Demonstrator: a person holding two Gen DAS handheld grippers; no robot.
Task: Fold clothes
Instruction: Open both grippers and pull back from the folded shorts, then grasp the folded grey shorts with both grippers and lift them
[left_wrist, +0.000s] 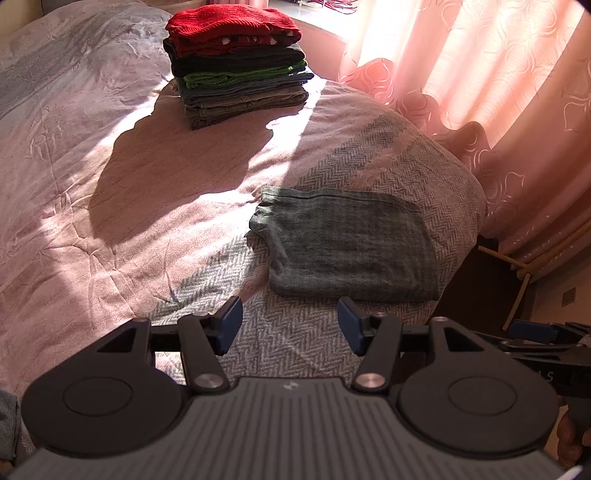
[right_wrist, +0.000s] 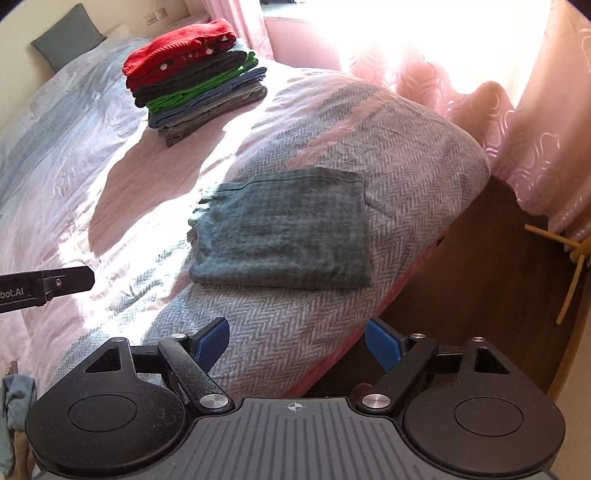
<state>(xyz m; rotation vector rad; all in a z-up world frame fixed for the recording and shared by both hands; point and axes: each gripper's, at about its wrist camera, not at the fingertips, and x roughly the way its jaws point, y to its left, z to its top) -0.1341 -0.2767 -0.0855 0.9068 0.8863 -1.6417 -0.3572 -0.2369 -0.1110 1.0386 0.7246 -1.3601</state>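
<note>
A folded grey-green garment (left_wrist: 351, 243) lies flat on the bed near its right corner; it also shows in the right wrist view (right_wrist: 284, 229). My left gripper (left_wrist: 290, 325) is open and empty, held just short of the garment's near edge. My right gripper (right_wrist: 297, 345) is open and empty, over the bed's corner, a little before the garment. A stack of folded clothes (left_wrist: 236, 66) with a red sweater on top stands farther back on the bed, and in the right wrist view (right_wrist: 195, 77) too.
The bed (left_wrist: 92, 192) has a pink and grey herringbone cover. Pink curtains (left_wrist: 498, 92) hang at the right by a bright window. A dark wooden floor (right_wrist: 480, 295) and a wooden stand (right_wrist: 572, 258) lie past the bed's corner. A grey pillow (right_wrist: 66, 37) is at the headboard.
</note>
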